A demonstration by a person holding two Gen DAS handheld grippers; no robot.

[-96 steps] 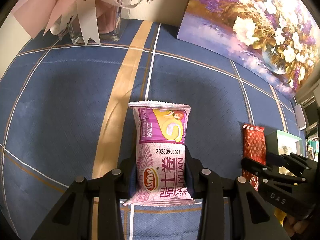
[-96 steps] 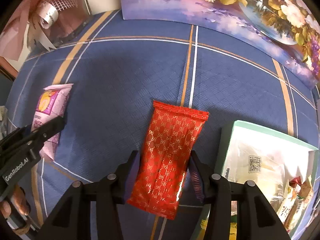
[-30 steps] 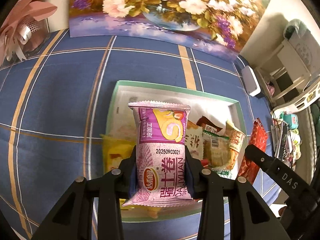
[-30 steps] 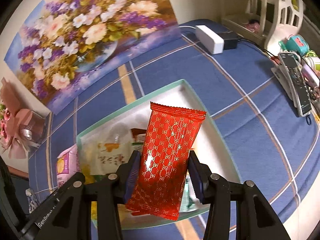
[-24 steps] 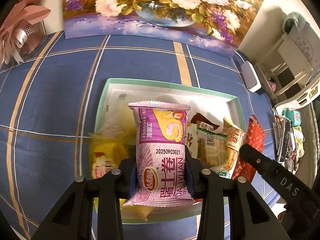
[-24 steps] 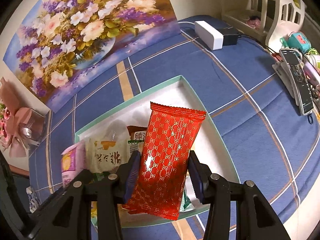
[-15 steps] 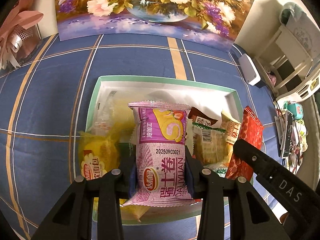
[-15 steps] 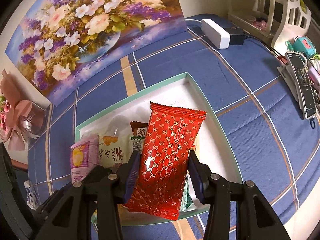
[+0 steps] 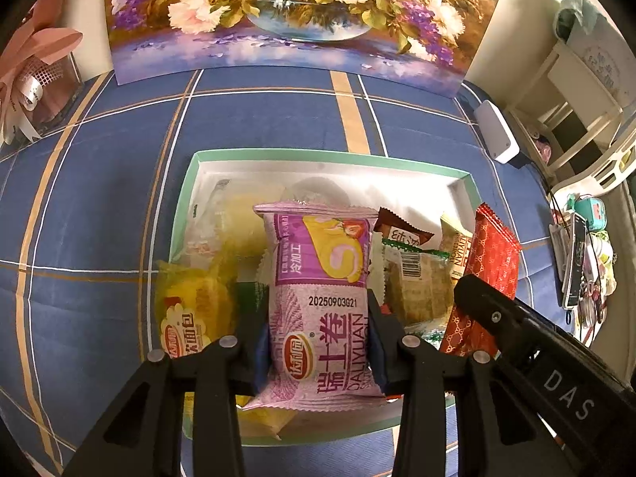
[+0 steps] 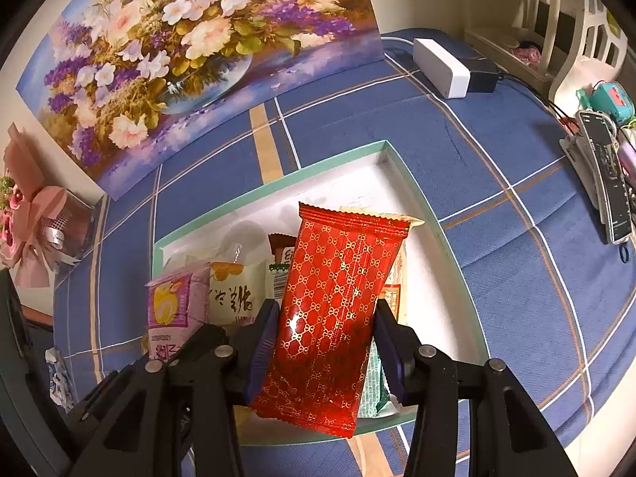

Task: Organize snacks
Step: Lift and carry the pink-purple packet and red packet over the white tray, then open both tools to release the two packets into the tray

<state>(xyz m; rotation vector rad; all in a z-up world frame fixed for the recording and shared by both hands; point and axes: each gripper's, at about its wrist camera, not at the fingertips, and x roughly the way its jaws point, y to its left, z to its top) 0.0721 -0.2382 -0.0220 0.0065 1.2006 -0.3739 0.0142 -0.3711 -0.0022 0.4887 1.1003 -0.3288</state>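
Left black two-finger gripper point(image 9: 322, 342): squeezed tight on a puffy pink and purple snack bag point(image 9: 322, 298) with a yellow swirl cake picture, a printed date and big pink letters. Held upright, over the near middle of the white box with the green rim point(image 9: 190, 183). Crinkly sealed edge at the top.

Right black two-finger gripper point(image 10: 324, 351): squeezed tight on a flat shiny red snack pack point(image 10: 334, 318) with small gold bow shapes all over. Zigzag edge at the top. Tilted a little to the right, over the near right part of the same box point(image 10: 401, 167).

In the box, more snacks: a yellow bread bag point(image 9: 190, 310) at the near left, a brown pack point(image 9: 401, 232) and a clear pack with a barcode point(image 9: 417, 278) to the right, a white pack with black letters point(image 10: 234, 294) in the middle.

Under the box, a blue cloth with white and tan lines point(image 9: 99, 198). At the far side, a big flower painting point(image 9: 286, 20). Far left, a pink ribbon bouquet point(image 9: 35, 63). Far right, a white plug block point(image 10: 441, 67).
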